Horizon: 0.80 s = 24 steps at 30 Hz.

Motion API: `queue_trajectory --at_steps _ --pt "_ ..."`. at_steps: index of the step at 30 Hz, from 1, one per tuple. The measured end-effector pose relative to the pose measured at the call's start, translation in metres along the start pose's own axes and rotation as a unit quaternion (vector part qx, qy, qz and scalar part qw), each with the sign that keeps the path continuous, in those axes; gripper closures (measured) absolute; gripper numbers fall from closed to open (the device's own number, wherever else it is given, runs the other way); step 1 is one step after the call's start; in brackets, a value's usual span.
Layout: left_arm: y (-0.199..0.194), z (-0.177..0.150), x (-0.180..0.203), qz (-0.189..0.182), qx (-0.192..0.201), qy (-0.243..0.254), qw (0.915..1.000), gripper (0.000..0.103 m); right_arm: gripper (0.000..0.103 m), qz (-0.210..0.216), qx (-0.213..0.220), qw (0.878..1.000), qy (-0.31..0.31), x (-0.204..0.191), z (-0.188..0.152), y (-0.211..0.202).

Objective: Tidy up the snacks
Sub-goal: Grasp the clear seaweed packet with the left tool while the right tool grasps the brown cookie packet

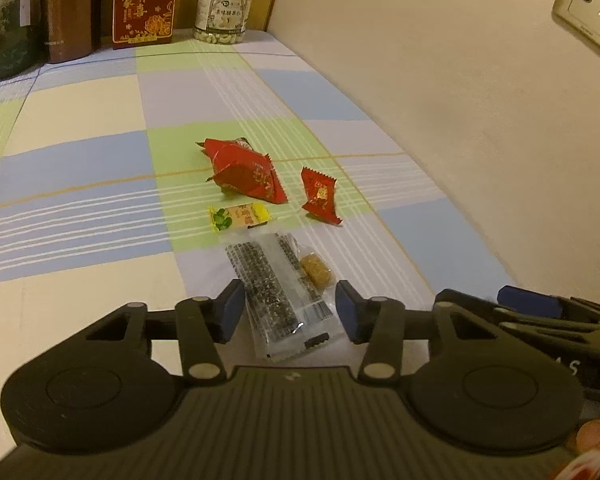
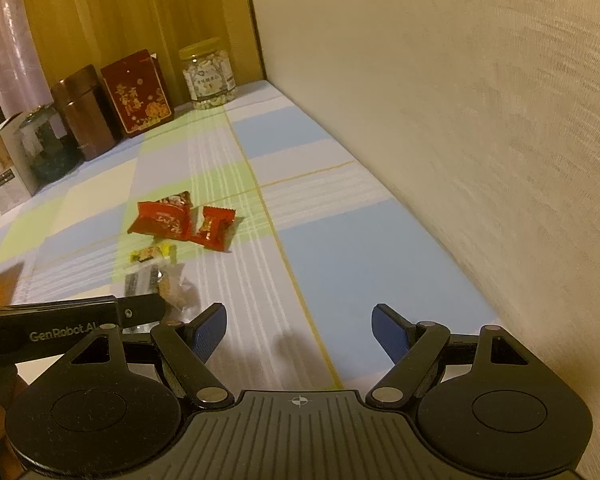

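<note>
Left gripper (image 1: 290, 306) jaws apart, straddling clear seaweed packet (image 1: 278, 292) at lower centre, not clamped. Right gripper (image 2: 299, 330) open, empty, over checked cloth (image 2: 340, 264).

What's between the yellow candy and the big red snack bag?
Nothing. In the left wrist view, only a narrow strip of checkered cloth separates the yellow candy from the big red snack bag just behind it.

Dim, warm yellowish indoor light throughout; overall orange cast. Strong fisheye bending at edges, with dark vignette in corners. Soft focus and compression noise on far jars and on wall (image 2: 480, 128) texture. Faint soft shadow beneath right claw (image 2: 299, 328) on checked cloth (image 2: 340, 248).
</note>
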<state>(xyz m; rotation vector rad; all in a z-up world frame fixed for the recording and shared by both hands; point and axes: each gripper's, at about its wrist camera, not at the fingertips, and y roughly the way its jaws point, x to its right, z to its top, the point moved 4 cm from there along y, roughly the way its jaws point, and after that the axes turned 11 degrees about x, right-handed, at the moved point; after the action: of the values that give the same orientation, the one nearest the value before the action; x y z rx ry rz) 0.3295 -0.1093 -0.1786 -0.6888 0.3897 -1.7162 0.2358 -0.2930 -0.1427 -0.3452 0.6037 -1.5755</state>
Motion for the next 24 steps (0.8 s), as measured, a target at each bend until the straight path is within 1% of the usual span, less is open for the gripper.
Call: queue_trajectory --at_steps 2,4,5,6,8,12,16,17,18,20,23,24 --pt "0.0 0.0 -0.002 0.001 0.0 0.005 1.0 0.064 0.024 -0.001 -0.002 1.0 0.0 0.0 -0.001 0.001" --pt "-0.002 0.0 -0.004 -0.003 0.0 0.006 1.0 0.069 0.024 -0.001 -0.002 1.0 0.0 -0.001 -0.002 0.002" --pt "-0.005 0.0 -0.006 -0.004 0.001 0.009 1.0 0.073 0.024 0.0 -0.002 1.0 0.0 -0.001 -0.003 0.002" --pt "-0.007 0.001 -0.006 -0.004 0.002 0.014 0.9999 0.08 0.024 0.001 -0.002 1.0 -0.001 -0.002 -0.003 0.002" --pt "-0.014 0.001 -0.009 0.005 0.001 0.031 0.9995 0.084 0.024 0.007 -0.002 1.0 -0.001 -0.006 -0.003 0.002" --pt "-0.023 -0.001 -0.021 0.023 0.0 0.044 0.9988 0.084 0.024 0.026 0.0 1.0 -0.008 -0.019 -0.002 0.002" --pt "-0.027 0.001 -0.026 0.008 0.005 0.026 0.9996 0.084 0.024 0.029 0.008 1.0 -0.008 -0.027 0.0 0.002" --pt "-0.026 0.002 -0.024 0.005 0.007 0.024 0.9997 0.082 0.024 0.027 0.01 1.0 -0.007 -0.027 0.001 0.003" --pt "-0.026 0.003 -0.023 0.003 0.009 0.022 0.9997 0.076 0.024 0.024 0.011 1.0 -0.006 -0.027 0.001 0.003" --pt "-0.021 0.004 -0.017 -0.002 0.009 0.022 0.9997 0.072 0.024 0.02 0.01 1.0 -0.006 -0.025 0.0 0.003" --pt "-0.012 0.003 -0.01 -0.009 0.005 0.021 0.9997 0.071 0.024 0.013 0.007 1.0 -0.007 -0.02 -0.001 0.004" --pt "-0.008 0.002 -0.008 -0.009 0.002 0.022 0.9997 0.069 0.024 0.012 0.006 1.0 -0.006 -0.018 -0.002 0.004"
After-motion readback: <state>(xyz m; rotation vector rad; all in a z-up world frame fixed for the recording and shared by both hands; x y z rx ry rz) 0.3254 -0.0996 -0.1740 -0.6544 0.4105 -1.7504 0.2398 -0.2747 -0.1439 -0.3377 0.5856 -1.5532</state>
